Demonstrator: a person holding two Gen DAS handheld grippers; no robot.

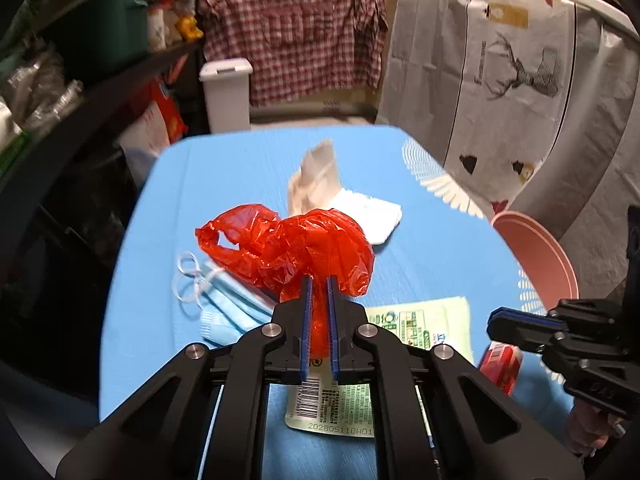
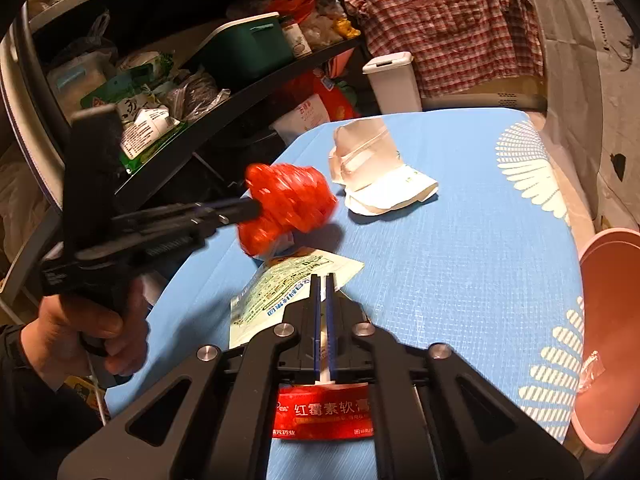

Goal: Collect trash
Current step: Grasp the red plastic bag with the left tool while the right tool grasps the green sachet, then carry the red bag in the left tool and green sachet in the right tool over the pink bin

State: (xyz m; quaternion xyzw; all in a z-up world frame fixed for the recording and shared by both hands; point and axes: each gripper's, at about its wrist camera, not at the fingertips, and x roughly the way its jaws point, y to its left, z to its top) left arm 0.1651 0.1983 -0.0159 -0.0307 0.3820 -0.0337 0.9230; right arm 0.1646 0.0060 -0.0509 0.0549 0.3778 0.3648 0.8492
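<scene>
Currently left hand-held gripper (image 1: 319, 280) is clamped on the crumpled red plastic bag (image 1: 296, 248), lifted off the tabletop (image 2: 460, 248). Right hand-held gripper (image 2: 322, 280) has its jaws pinched on something white, likely an end of the red ointment box (image 2: 324, 412) under it. Pink bin (image 2: 612, 320) sits at the tabletop's right edge, almost empty. Left to collect: blue face masks (image 1: 224, 304), green sachet (image 1: 424, 324), clear zip bag (image 2: 364, 152), white packet (image 2: 396, 192). Early stage.

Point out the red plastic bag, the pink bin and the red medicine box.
red plastic bag (image 1: 304, 248), left wrist view, crumpled middle.
pink bin (image 2: 612, 320), right wrist view, inner wall.
red medicine box (image 2: 324, 412), right wrist view, printed face.
</scene>
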